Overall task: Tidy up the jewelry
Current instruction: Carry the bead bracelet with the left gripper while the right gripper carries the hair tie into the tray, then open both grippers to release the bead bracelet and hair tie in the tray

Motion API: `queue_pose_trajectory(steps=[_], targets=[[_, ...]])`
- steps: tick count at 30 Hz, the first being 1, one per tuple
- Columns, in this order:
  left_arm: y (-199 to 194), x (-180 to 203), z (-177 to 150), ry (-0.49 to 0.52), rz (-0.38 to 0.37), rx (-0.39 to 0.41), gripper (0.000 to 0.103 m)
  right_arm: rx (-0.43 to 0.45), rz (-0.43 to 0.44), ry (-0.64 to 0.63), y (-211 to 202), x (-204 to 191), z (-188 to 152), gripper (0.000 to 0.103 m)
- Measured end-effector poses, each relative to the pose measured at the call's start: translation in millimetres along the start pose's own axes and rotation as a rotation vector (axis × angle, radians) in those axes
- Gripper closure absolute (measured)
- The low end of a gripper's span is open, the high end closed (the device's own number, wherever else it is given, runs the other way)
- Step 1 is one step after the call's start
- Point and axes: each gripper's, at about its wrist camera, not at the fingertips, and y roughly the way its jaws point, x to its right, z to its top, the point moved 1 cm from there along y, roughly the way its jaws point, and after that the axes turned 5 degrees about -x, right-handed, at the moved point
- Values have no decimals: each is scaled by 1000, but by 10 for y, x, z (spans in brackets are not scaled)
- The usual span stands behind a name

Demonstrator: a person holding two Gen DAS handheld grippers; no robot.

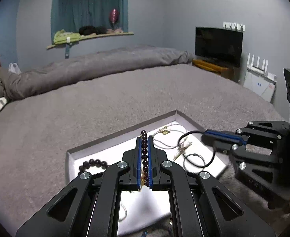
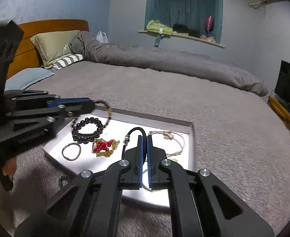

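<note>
A shallow white tray (image 1: 123,138) (image 2: 190,130) lies on the grey bed. My left gripper (image 1: 144,138) (image 2: 94,103) is shut on a thin dark bead bracelet (image 1: 144,152) (image 2: 108,114) and holds it above the tray. My right gripper (image 2: 144,137) (image 1: 203,135) is shut on a black cord necklace (image 2: 134,132) (image 1: 190,133) that loops up from the tray. In the tray lie a thick dark bead bracelet (image 2: 86,128) (image 1: 92,163), a silver bangle (image 2: 71,151), a red bead and gold chain piece (image 2: 104,146) and a pale string necklace with a charm (image 2: 168,135) (image 1: 165,132).
The grey bed cover (image 2: 184,98) spreads around the tray, with a rolled duvet (image 1: 97,67) along the far side and pillows (image 2: 52,45) at the headboard. A TV (image 1: 218,46) on a wooden stand is at the right.
</note>
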Motion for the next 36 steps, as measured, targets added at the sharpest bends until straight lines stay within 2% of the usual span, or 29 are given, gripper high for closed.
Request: queue_pose_trajectory(steps=[4,7,14,19,26,35,36], targets=[[355,-67,41,18,-13,-61,97,-60,50,-5,248,-35,35,99],[558,-179,45,-16,-33,-109,97,-97,76,-6,403,-56,32,99],[811,-420,-78,-94,-1,-172,97,-185,98,-6,587,-90,-51,99],[887,-443,-157,-103,17,-194,97,-222,91,-21,657,-143,-94,100],[946,-525,-186,-111,94,-226,97,-243,56,-36,713,-115,-121,100],[956,-579,-191,-134,88,-228,97,-252,71,-31,727,-102,-141,99],[953,-577,-187,-132,90,-226,94,-251,71,-29,727,-98,-139,99]])
